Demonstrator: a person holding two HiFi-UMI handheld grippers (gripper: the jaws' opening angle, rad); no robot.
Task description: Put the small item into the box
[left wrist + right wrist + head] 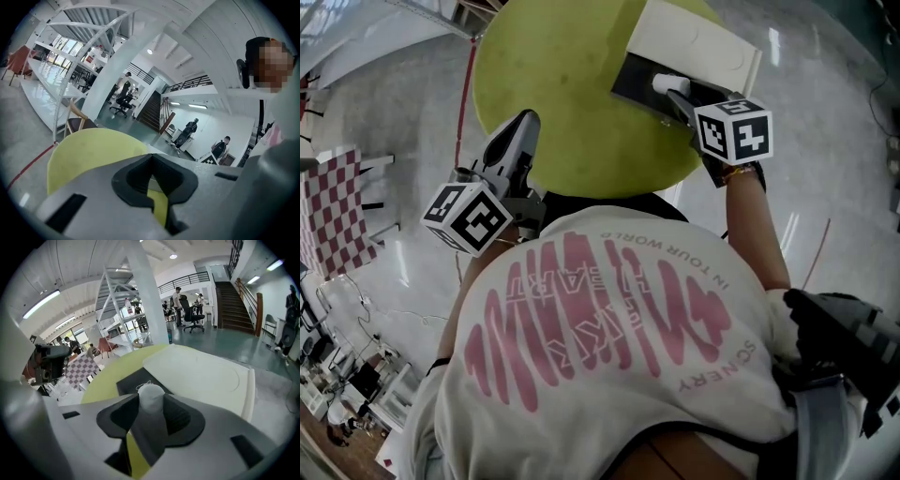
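The right claw (672, 97) is gripping the small item (659, 84), a pale stubby cylinder, with its jaws pressing on either side of it. The item is hanging over the black base (630, 84) of the box (741, 67), at the edge nearer the person. I cannot tell whether it is touching that base. The box is lying open on the round yellow-green table (562, 103), with its white lid (684, 37) folding back on the far side of the base. The left claw (523, 122) is hovering well apart from the box, over the table's edge. Its jaws are sitting together with nothing between them.
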